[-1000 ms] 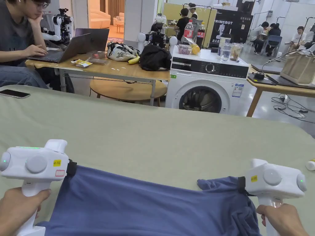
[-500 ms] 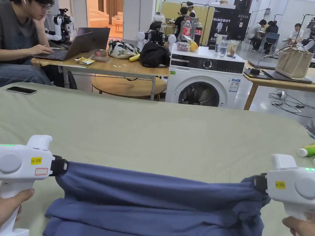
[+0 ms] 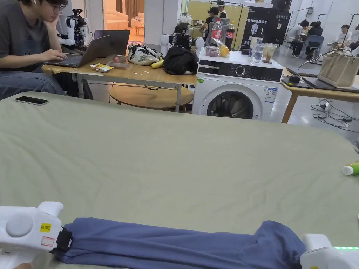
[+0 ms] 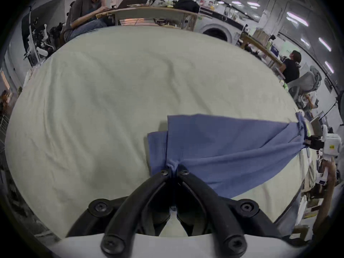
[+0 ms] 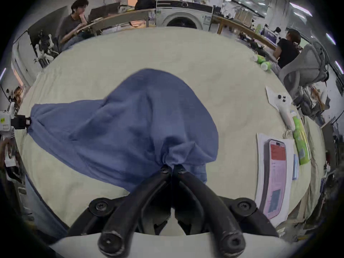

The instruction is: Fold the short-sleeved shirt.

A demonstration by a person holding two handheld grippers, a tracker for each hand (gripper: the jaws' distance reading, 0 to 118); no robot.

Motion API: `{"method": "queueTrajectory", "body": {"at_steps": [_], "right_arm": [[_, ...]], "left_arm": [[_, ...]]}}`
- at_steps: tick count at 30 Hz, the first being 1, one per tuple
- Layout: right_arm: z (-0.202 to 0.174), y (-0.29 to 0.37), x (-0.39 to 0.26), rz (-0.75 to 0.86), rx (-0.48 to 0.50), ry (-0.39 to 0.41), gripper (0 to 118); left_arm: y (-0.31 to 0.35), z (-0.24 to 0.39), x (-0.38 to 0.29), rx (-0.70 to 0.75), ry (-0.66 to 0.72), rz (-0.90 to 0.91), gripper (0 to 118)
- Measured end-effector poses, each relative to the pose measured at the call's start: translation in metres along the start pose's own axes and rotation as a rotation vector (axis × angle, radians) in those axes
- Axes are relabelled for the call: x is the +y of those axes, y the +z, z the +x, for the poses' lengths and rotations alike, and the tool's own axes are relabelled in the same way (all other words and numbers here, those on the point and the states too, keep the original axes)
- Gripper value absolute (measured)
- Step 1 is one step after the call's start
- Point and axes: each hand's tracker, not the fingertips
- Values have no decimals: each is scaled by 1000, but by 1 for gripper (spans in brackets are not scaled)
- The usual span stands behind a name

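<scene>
blue shirt [image 3: 175, 245] stretched between two grippers at the near edge of the green-covered table [image 3: 168, 164]

left of the shirt, the left gripper [image 4: 174, 170] has its jaws closed together on a bunched corner of the fabric. the shirt lies in a long, loosely gathered band across the table's near edge, a folded flap showing by the left gripper. at the shirt's right end, the right gripper [image 5: 172, 169] has both jaws pinched on a gathered wad of cloth. beyond the shirt's right end lie a green bottle [image 3: 351, 169] and a phone [image 5: 275, 176] on paper.
</scene>
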Motion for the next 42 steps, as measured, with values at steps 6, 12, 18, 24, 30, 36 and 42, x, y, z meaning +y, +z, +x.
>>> {"method": "queueTrajectory", "body": {"at_steps": [6, 12, 18, 24, 30, 36, 42], "right_arm": [[-7, 1, -1, 21, -27, -9, 14], [-18, 50, 11, 178, -133, -18, 54], [-51, 77, 27, 471, -142, -40, 53], [-95, 75, 24, 823, -100, -102, 0], [-124, 81, 28, 940, -62, -122, 0], [-148, 80, 41, 960, -59, -70, 0], [-162, 65, 49, 914, -29, -41, 0]], "left_arm": [[9, 7, -2, 24, 6, 18, 6], [42, 22, 4, 8, 1, 179, 36], [66, 57, 6, 27, -65, 482, 36], [69, 88, 4, 142, -125, 749, 7], [76, 106, -2, 207, -172, 862, 0], [81, 70, 2, 167, -81, 723, 0], [65, -21, 1, -37, 108, 405, 2]]}}
